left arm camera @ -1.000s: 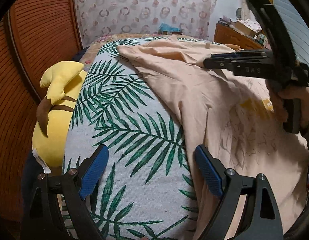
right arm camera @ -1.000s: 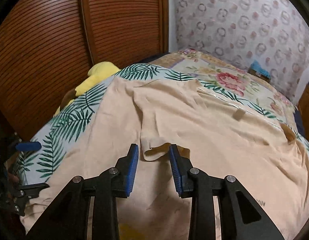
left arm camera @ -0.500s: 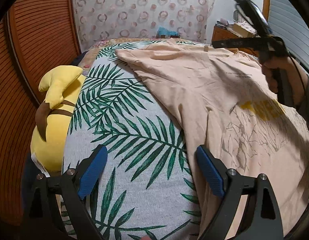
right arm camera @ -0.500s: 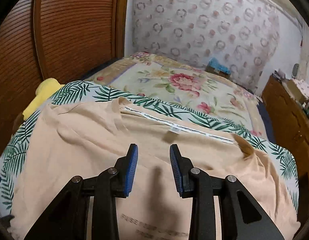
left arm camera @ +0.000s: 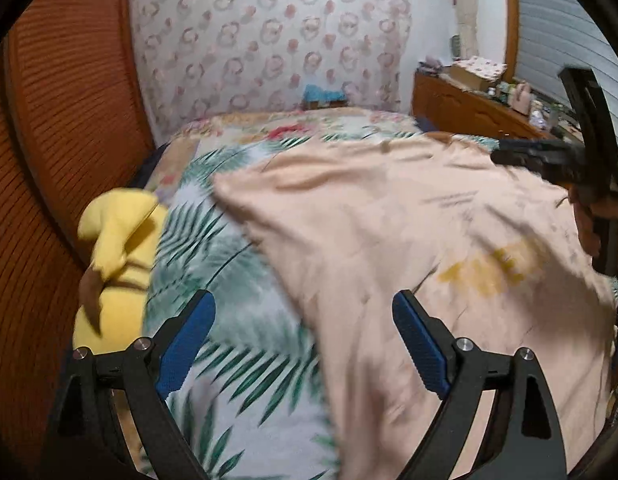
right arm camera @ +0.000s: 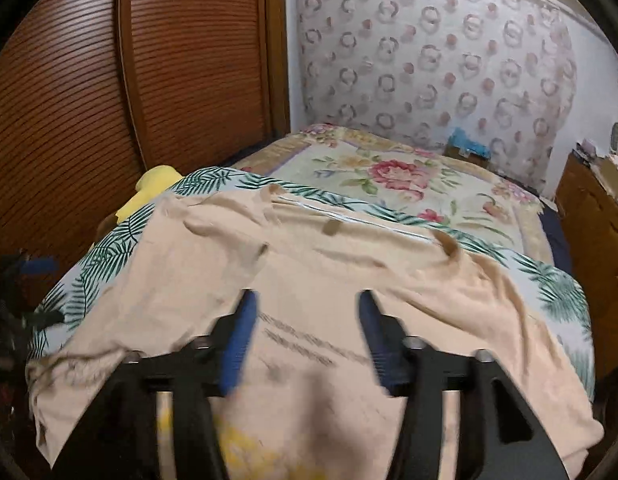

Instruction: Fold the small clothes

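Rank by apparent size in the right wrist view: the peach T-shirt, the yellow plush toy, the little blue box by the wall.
1. Peach cotton T-shirt, by far.
2 and 3. Yellow plush toy and blue box: alike; toy half hidden, box farther.

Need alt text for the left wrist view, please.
A peach T-shirt lies spread, print up, on a palm-leaf sheet, with the open left gripper empty above its edge. A yellow plush toy lies left; the right gripper hovers at right.

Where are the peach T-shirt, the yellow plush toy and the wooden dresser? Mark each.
peach T-shirt [right arm camera: 349, 280], right wrist view, upper chest area.
yellow plush toy [left arm camera: 121, 240], left wrist view, its body.
wooden dresser [left arm camera: 461, 108], left wrist view, front panel.
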Demonstrator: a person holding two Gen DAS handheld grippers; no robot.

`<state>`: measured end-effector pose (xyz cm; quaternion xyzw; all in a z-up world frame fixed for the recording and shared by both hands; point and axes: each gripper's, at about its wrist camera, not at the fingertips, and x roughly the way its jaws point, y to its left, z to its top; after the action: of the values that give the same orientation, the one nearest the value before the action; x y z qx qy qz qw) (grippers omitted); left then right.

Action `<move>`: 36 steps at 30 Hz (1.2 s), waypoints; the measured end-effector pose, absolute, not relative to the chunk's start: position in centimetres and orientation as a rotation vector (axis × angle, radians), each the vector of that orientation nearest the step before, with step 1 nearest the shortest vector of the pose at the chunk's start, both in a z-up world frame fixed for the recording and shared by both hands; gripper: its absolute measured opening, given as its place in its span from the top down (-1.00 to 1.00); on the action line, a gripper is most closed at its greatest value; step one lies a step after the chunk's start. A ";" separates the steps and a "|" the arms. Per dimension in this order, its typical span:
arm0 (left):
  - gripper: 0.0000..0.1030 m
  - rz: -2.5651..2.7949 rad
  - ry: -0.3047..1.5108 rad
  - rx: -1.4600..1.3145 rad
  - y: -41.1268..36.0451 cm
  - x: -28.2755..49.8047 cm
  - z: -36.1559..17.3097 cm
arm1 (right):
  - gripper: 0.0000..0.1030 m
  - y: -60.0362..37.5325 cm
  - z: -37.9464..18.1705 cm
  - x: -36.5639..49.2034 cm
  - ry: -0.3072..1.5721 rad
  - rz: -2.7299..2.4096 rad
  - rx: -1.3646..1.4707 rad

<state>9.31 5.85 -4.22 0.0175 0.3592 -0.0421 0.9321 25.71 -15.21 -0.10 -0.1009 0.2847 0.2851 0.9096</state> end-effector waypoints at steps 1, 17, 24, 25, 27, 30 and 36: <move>-0.76 -0.099 0.731 0.037 5.4 9.8 -4.0 | -0.21 -16.3 -0.2 25.5 0.588 0.579 -0.200; -0.76 -0.390 0.806 0.179 -9.1 21.2 -5.3 | -0.21 -33.2 -2.7 25.2 0.673 0.292 -0.173; -0.76 -0.462 0.854 0.221 -12.5 23.1 -6.8 | -0.21 -36.1 -3.9 25.1 0.709 0.199 -0.168; -0.76 -0.466 0.862 0.226 -12.6 23.2 -7.1 | -0.21 -36.7 -4.2 25.3 0.720 0.188 -0.151; -0.76 -0.467 0.883 0.239 -12.8 23.3 -7.7 | -0.21 -37.5 -4.7 25.4 0.742 0.177 -0.114; -0.76 -0.476 0.886 0.227 -12.7 23.4 -7.8 | -0.21 -38.8 -5.4 26.2 0.772 0.170 -0.054; -0.77 -0.475 0.886 0.227 -12.7 23.4 -7.7 | -0.21 -39.9 -4.6 27.9 0.816 0.154 0.036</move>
<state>23.39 -12.66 -7.70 0.1087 0.4235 -0.2271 0.8702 27.86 -39.91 -4.63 0.0173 0.3965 0.0748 0.9148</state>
